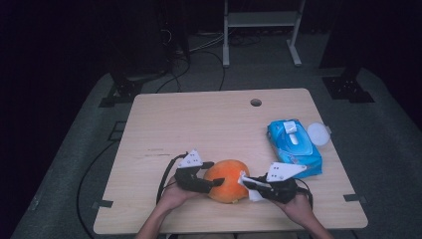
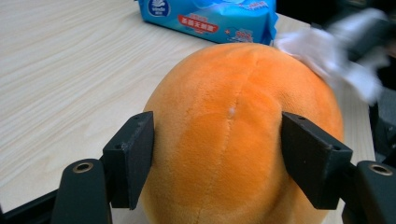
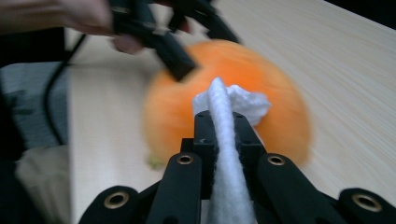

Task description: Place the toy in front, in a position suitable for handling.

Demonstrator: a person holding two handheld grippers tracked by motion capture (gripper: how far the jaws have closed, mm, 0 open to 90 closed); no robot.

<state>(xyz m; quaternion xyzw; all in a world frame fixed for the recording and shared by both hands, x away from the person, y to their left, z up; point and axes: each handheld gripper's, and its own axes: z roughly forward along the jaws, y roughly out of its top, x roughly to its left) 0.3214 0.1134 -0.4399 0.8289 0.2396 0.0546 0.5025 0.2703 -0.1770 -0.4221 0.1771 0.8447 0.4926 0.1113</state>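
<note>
Pale worktop (image 1: 199, 119): orange plush (image 1: 228, 180) sits between your left claw's (image 1: 211, 174) clamping jaws; your right claw (image 1: 247, 182) pinches a white wipe (image 1: 245, 179) against it.

The plush fruit (image 1: 227, 180) sits on the table (image 1: 199, 119) near its front edge, about midway across. The left gripper (image 1: 211, 174) straddles it from the left, one jaw on each side. The right gripper (image 1: 247, 182) meets it from the right, with a wipe (image 1: 245, 180) pinched between its jaws, seemingly touching the fruit. Behind and to the right lies the wipes pack (image 1: 294, 141); a round lid (image 1: 318, 133) sits just beside its far right corner.
</note>
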